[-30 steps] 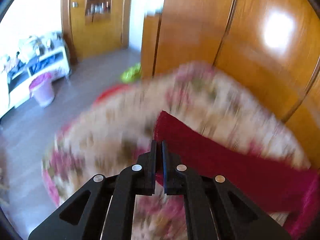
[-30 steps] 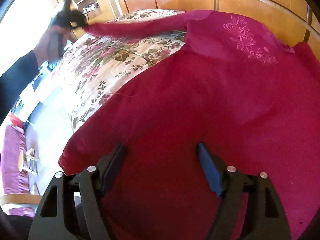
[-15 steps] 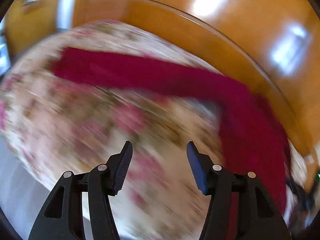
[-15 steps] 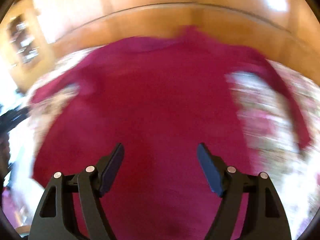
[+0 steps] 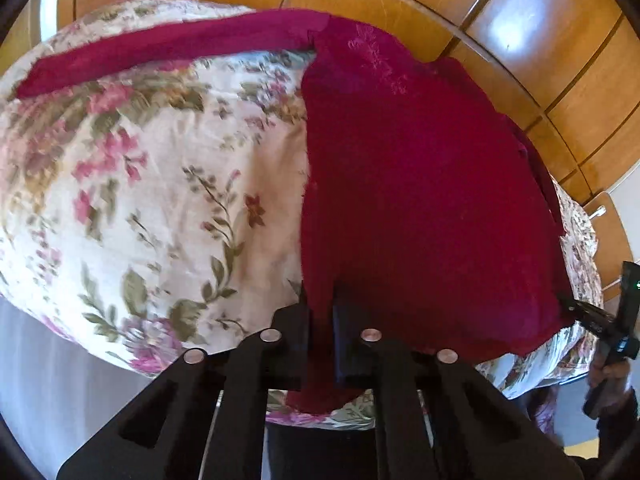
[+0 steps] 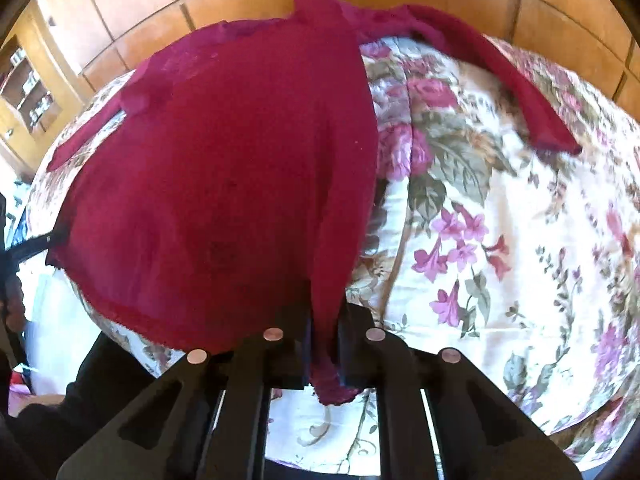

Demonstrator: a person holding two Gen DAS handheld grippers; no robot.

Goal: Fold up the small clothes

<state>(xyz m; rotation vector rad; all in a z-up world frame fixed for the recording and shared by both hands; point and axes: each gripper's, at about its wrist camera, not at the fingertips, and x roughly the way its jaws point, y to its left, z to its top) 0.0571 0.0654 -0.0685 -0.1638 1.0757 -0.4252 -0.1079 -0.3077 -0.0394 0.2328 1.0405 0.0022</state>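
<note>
Both hem corners gripped for the fold
Left tongs (image 5: 320, 332) and right tongs (image 6: 323, 336) pinch the red top (image 5: 420, 184), spread flat on the floral bed (image 5: 140, 200).

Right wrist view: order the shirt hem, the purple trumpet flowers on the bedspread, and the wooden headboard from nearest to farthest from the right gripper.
1. Shirt hem, clamped in the right gripper.
2. Purple trumpet flowers, to the right on the bedspread.
3. Wooden headboard, across the top.

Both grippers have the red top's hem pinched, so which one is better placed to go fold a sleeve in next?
Probably the left. The left gripper and right gripper each clamp a hem corner of the red top, but the left sleeve lies straight and flat on the floral quilt, easier to catch.
</note>
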